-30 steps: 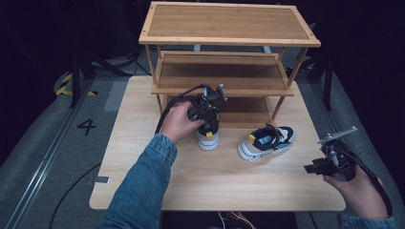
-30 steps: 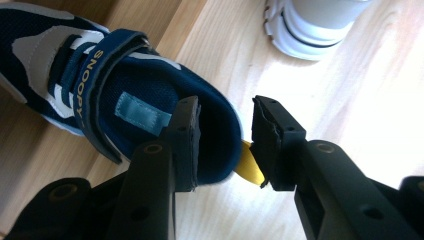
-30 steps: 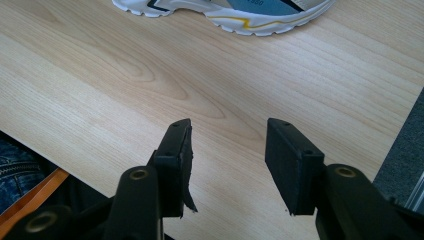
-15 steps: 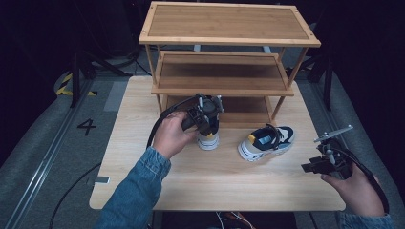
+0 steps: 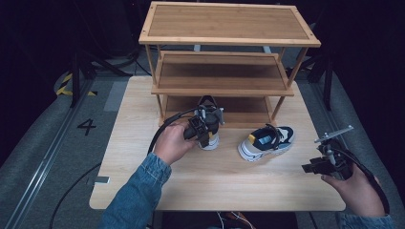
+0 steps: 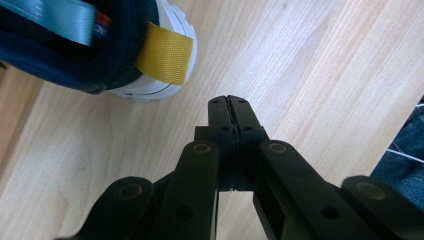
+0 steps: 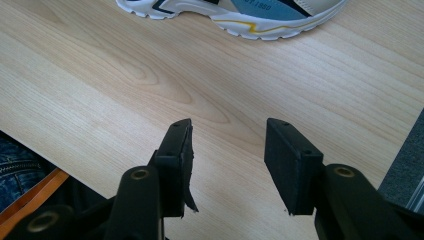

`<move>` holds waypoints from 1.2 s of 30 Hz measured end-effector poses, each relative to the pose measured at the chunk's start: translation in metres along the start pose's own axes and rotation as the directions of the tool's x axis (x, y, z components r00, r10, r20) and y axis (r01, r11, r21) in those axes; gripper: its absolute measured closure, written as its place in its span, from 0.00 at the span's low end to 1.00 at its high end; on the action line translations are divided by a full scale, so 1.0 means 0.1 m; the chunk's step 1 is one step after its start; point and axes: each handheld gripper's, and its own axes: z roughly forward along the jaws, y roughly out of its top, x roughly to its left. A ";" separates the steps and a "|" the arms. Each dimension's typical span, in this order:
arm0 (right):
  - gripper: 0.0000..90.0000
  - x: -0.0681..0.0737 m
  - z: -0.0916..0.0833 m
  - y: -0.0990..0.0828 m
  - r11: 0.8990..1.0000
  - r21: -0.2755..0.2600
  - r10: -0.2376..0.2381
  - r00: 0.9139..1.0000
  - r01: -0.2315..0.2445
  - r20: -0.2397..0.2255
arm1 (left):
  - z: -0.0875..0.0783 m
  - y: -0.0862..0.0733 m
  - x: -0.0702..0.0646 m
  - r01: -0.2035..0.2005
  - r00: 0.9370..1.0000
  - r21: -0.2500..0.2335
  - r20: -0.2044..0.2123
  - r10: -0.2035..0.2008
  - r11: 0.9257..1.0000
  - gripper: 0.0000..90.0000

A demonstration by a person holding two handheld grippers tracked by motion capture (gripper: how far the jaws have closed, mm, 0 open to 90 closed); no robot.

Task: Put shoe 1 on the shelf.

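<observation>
We see a person at a wood table (image 5: 143, 186) w/ a claw in each hand, a 3-tier rack (image 5: 229, 28) at the table's far side. The left claw (image 5: 206, 128) sits just in front of the rack's bottom shelf, right over the heel of a shoe (image 5: 210, 142) that stands there, heel toward the person. In the left gripper view its jaws are clenched, pad on pad, nothing between them; they have just been closing. The tips (image 6: 231, 107) hang over bare table, the shoe's (image 6: 90, 45) heel w/ its yellow pull tab just beyond them at upper left, not touching.

A 2nd shoe (image 5: 265, 142), white, grey & blue w/ a yellow accent, lies on the table in front of the rack's right leg, near the 1st shoe but apart from it, toe pointing right.

The right claw (image 5: 329, 160) hovers at the table's right edge, well right of the rack's front & clear of the 2nd shoe. In the right gripper view its jaws stand released, a wide gap between the pads (image 7: 292, 160), bare wood below; the 2nd shoe's sole (image 7: 235, 15) runs along the top of that view.
</observation>
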 end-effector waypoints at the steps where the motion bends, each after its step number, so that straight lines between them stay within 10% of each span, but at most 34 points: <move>1: 0.61 0.00 0.00 -0.01 1.000 -0.001 0.002 1.000 -0.002 -0.002 | 0.02 0.01 0.01 -0.002 1.000 0.002 0.000 0.002 1.000 1.00; 18: 0.61 -0.01 0.03 -0.03 1.000 0.015 0.004 1.000 -0.004 -0.007 | 0.19 0.20 0.21 0.070 0.995 0.013 -0.068 -0.069 0.997 1.00; 22: 0.60 0.02 0.05 -0.02 1.000 0.021 -0.002 1.000 0.002 -0.012 | 0.14 0.22 0.24 0.097 0.984 -0.001 -0.153 -0.096 0.995 1.00; 36: 0.60 0.03 0.10 0.00 0.999 0.041 -0.016 1.000 0.017 -0.018 | 0.05 0.38 0.33 0.085 0.989 -0.038 -0.122 -0.089 0.996 1.00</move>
